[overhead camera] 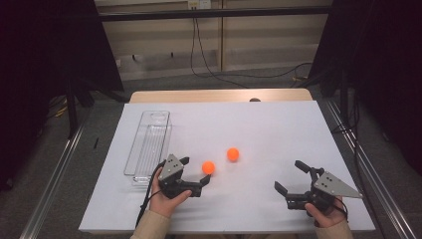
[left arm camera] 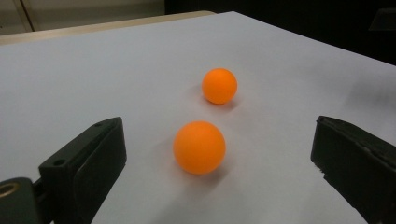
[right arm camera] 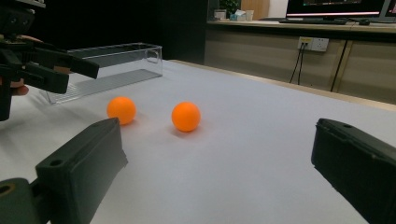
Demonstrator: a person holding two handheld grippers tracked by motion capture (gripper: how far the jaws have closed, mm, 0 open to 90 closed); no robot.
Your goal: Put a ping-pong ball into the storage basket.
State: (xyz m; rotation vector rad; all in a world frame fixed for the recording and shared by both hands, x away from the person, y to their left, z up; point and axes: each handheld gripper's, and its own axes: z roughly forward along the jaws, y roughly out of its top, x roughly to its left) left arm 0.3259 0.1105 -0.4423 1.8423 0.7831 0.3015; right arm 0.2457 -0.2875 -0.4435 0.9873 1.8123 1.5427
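Observation:
Two orange balls lie on the white sheet (overhead camera: 263, 124). The nearer ball (overhead camera: 208, 167) (left arm camera: 199, 147) (right arm camera: 121, 110) rests just ahead of my left gripper (overhead camera: 196, 170) (left arm camera: 217, 144), which is open with its jaws spread wide to either side of it, not touching it. The second ball (overhead camera: 233, 154) (left arm camera: 219, 86) (right arm camera: 186, 116) sits a little farther out and to the right. At the front right of the sheet, my right gripper (overhead camera: 288, 175) (right arm camera: 215, 154) is open, holds nothing, and points toward the balls. The left gripper (right arm camera: 65, 70) also shows in the right gripper view.
A clear plastic tray (overhead camera: 148, 144) (right arm camera: 112, 63) lies lengthwise on the left of the sheet, just beyond the left hand. The wooden table edge (overhead camera: 219, 95) runs along the back. Black stands and cables flank the table on the floor.

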